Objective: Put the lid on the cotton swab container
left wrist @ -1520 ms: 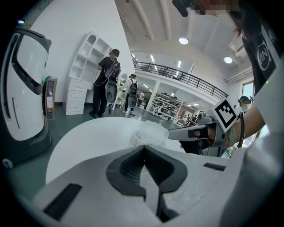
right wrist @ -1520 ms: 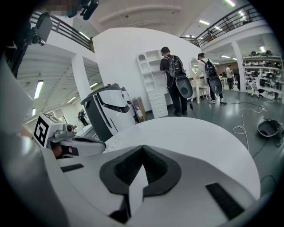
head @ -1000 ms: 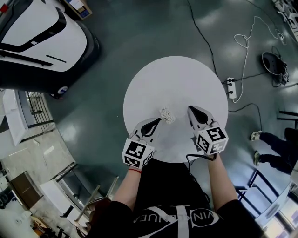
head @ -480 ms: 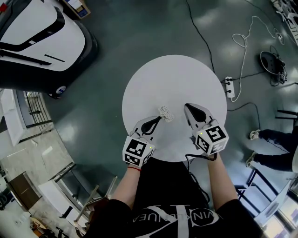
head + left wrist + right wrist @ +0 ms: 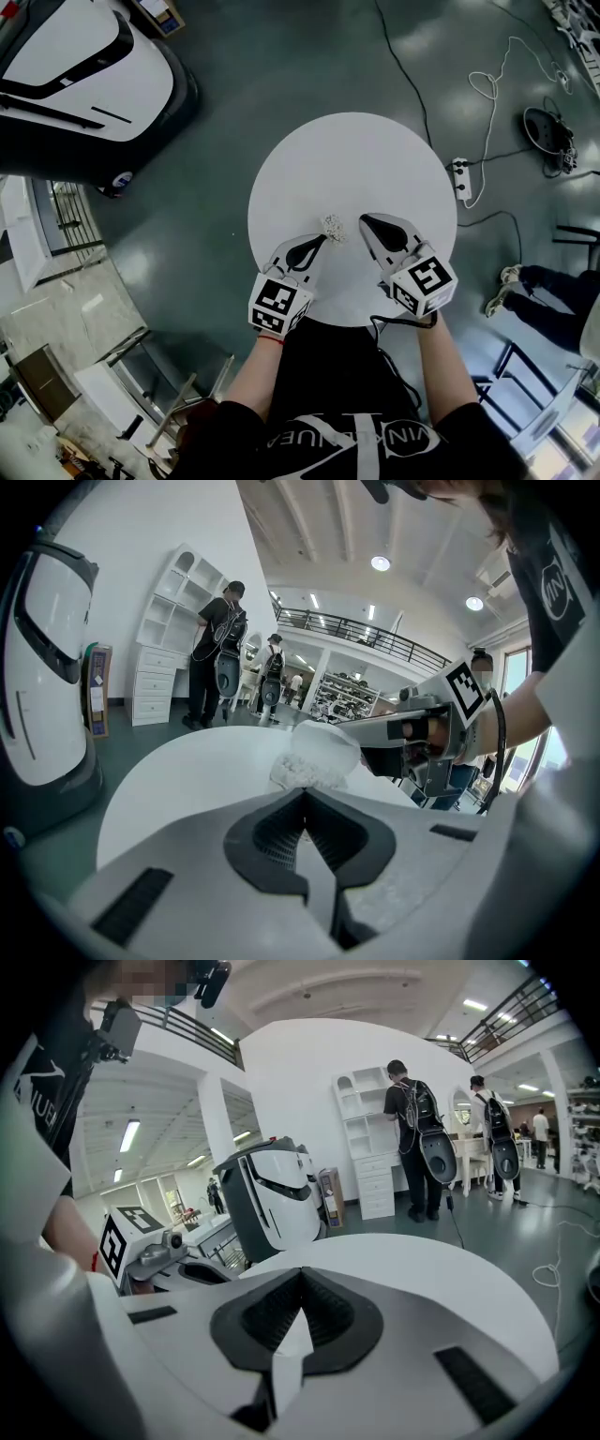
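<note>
The cotton swab container (image 5: 332, 227) is a small clear tub packed with white swabs, standing near the middle of the round white table (image 5: 356, 159). In the left gripper view the container (image 5: 314, 755) sits just beyond my shut jaws, its top pale and translucent; I cannot tell a lid apart from it. My left gripper (image 5: 321, 240) (image 5: 303, 797) points at it from the lower left, empty. My right gripper (image 5: 364, 221) (image 5: 300, 1274) is shut, empty, with its tip close beside the container's right side (image 5: 375, 735). The right gripper view does not show the container.
A large white and black machine (image 5: 75, 66) stands on the floor at the upper left. A power strip (image 5: 465, 178) and cables (image 5: 506, 75) lie right of the table. A person's legs (image 5: 544, 300) show at the right edge. Two people with backpacks (image 5: 417, 1138) stand by white shelves.
My right gripper has moved left across the table, closing on the container's right side. The left gripper and the container have barely shifted.
</note>
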Demonstrator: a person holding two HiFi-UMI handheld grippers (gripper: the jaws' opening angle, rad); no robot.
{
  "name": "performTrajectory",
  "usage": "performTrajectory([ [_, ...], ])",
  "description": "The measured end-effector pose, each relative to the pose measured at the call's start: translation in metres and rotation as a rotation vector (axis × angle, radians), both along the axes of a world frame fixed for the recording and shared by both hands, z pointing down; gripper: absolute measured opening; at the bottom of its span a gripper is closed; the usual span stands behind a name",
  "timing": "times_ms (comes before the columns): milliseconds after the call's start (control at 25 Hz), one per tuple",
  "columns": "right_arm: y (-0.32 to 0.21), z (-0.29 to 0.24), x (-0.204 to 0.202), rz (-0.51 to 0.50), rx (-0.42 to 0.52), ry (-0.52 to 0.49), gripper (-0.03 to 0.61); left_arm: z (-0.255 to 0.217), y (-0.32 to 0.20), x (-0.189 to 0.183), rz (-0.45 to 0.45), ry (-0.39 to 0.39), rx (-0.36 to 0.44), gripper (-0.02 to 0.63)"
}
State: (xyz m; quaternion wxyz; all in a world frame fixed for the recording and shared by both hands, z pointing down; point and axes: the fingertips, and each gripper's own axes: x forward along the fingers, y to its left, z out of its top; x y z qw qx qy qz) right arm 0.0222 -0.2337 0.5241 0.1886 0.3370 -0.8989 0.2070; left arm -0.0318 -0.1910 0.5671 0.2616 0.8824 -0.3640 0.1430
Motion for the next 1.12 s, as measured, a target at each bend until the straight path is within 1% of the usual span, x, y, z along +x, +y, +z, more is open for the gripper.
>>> performTrajectory([
  [200, 0.008, 0.000, -0.017, -0.089, 0.005, 0.042, 0.002, -0.001, 0.000, 0.000, -0.003, 0.004, -0.002, 0.006],
  [560, 0.019, 0.011, -0.037, -0.188, 0.046, 0.196, 0.002, -0.001, 0.000, -0.001, 0.007, 0.002, 0.006, 0.006],
  [640, 0.019, 0.012, -0.039, -0.195, 0.055, 0.217, 0.002, 0.000, 0.000, -0.003, 0.000, 0.002, 0.003, 0.006],
  [800, 0.018, 0.011, -0.042, -0.187, 0.052, 0.234, 0.002, -0.005, -0.002, -0.017, -0.041, 0.006, 0.003, 0.006],
  [920, 0.019, 0.012, -0.042, -0.187, 0.049, 0.237, 0.002, -0.021, -0.006, -0.020, -0.063, 0.035, 0.038, 0.006],
  [1120, 0.020, 0.014, -0.043, -0.183, 0.044, 0.228, 0.002, -0.039, -0.016, -0.008, -0.026, 0.042, 0.100, 0.006],
])
